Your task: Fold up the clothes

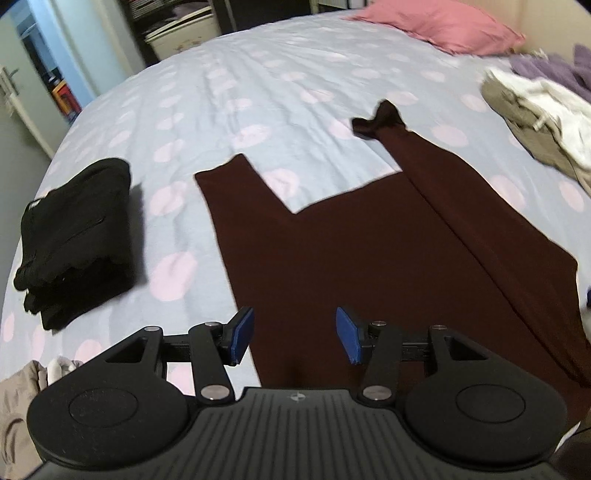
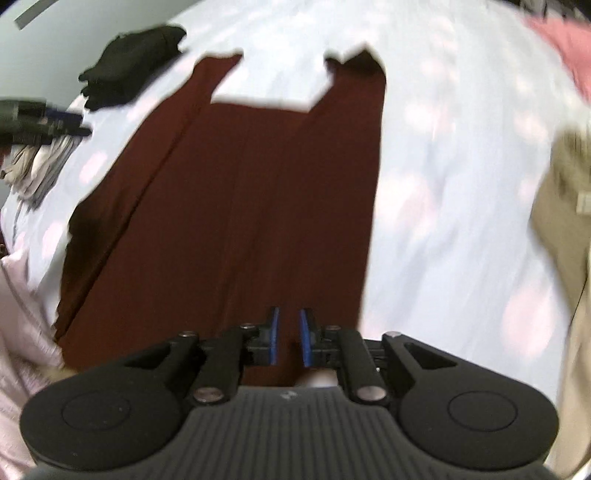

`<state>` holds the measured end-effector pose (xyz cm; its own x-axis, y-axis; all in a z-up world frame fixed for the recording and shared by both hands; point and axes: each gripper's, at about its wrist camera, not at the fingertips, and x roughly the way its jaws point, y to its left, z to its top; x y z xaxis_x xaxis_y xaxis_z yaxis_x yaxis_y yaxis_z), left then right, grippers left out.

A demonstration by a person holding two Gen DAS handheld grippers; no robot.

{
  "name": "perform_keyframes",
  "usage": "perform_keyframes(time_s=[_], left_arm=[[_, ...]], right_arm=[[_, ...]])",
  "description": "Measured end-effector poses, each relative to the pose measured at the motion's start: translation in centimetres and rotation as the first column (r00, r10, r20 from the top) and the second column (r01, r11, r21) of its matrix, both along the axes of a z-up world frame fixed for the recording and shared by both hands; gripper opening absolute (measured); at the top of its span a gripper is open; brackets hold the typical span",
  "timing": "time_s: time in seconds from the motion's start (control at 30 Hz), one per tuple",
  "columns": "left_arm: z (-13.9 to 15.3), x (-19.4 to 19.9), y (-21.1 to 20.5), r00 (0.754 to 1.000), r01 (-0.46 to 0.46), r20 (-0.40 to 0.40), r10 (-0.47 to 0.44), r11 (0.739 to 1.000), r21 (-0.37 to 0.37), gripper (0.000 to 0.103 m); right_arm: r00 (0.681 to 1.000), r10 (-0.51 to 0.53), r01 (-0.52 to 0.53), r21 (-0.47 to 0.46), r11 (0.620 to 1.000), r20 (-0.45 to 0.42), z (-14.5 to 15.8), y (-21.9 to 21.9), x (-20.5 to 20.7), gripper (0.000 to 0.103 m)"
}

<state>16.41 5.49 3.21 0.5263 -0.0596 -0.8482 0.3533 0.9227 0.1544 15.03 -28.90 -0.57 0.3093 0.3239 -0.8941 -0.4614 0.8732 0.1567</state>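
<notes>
Dark red cloth, a long-sleeved top (image 1: 369,258), lies spread flat on the blue bed sheet with pink dots (image 1: 221,110). Both sleeves point away toward the far end of the bed, and one cuff is bunched up. The left gripper (image 1: 295,338) hangs over the near part of the top with its blue pads wide apart and nothing in them. The right gripper (image 2: 288,339) hangs over the near part too. Its pads are close together with a thin gap, and I see no cloth pinched between them. A stack of folded black clothes (image 1: 74,236) sits off to the left side, well apart from the top. A pile of tan and white clothes (image 1: 546,118) waits on the other side, and a pink pillow (image 1: 443,26) lies far away. I think the fold is not started yet. What could go wrong? The right pads may be too close to slide over the cloth, so they might just push it and make wrinkles. If the two grippers grab uneven spots, the fold could come out crooked. The bunched cuff could stay lumpy inside the fold. A pinch that goes too deep could lift the sheet as well.
</notes>
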Motion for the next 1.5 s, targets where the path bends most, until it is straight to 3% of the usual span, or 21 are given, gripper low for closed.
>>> perform_keyframes(time_s=[0.17,0.33,0.4,0.47,0.53,0.73,0.9,1.03,1.1,1.13,1.17,1.3,1.5], left_arm=[[-1.1,1.8,1.6,0.999,-0.043,-0.004,0.043,0.999,-0.033,0.047],[-2.2,4.7,1.7,0.996,-0.084,-0.039,0.082,0.995,-0.046,0.047],[-2.5,5.4,2.0,0.995,-0.091,-0.047,0.089,0.995,-0.047,0.047],[-2.9,5.8,2.5,0.994,-0.099,-0.055,0.097,0.994,-0.043,0.047],[-3.5,6.3,3.0,0.991,-0.116,-0.07,0.114,0.992,-0.039,0.047],[-5.0,7.0,4.7,0.98,-0.16,-0.122,0.157,0.987,-0.023,0.047],[-5.7,7.3,5.3,0.976,-0.16,-0.155,0.156,0.987,-0.018,0.047],[-5.6,7.4,5.2,0.98,-0.141,-0.148,0.136,0.99,-0.021,0.047],[-5.4,7.3,5.1,0.982,-0.128,-0.142,0.123,0.991,-0.024,0.047],[-5.3,7.3,5.0,0.983,-0.124,-0.141,0.119,0.992,-0.026,0.047],[-5.3,7.4,5.0,0.983,-0.124,-0.142,0.118,0.992,-0.028,0.047],[-5.1,7.3,5.0,0.983,-0.125,-0.138,0.12,0.992,-0.028,0.047],[-4.7,7.3,5.2,0.984,-0.134,-0.125,0.129,0.991,-0.032,0.047]], right_arm=[[0.985,0.117,-0.103,-0.114,0.988,0.124,0.9,1.9,6.8,0.022],[0.959,0.213,-0.172,-0.212,0.962,0.188,0.9,5.5,12.8,0.022],[0.939,0.262,-0.21,-0.233,0.95,0.223,0.8,6.7,14.9,0.025],[0.904,0.34,-0.268,-0.277,0.923,0.258,0.3,9.1,17.5,0.037],[0.861,0.425,-0.329,-0.332,0.884,0.28,-0.5,11.4,19.8,0.039],[0.783,0.571,-0.417,-0.472,0.777,0.248,-3.4,15.7,24.9,0.039],[0.749,0.644,-0.476,-0.551,0.686,0.155,-5.5,17.5,27.0,0.042],[0.726,0.677,-0.525,-0.539,0.659,0.121,-6.3,18.4,26.9,0.044],[0.748,0.655,-0.494,-0.568,0.659,0.11,-6.9,18.6,27.5,0.038],[0.758,0.643,-0.478,-0.58,0.66,0.107,-7.1,18.7,27.7,0.014],[0.771,0.626,-0.462,-0.575,0.675,0.115,-6.8,18.6,28.0,0.007],[0.804,0.569,-0.408,-0.537,0.738,0.171,-4.6,18.0,28.8,0.006],[0.843,0.444,-0.292,-0.435,0.852,0.303,1.7,15.9,30.0,0.005]])
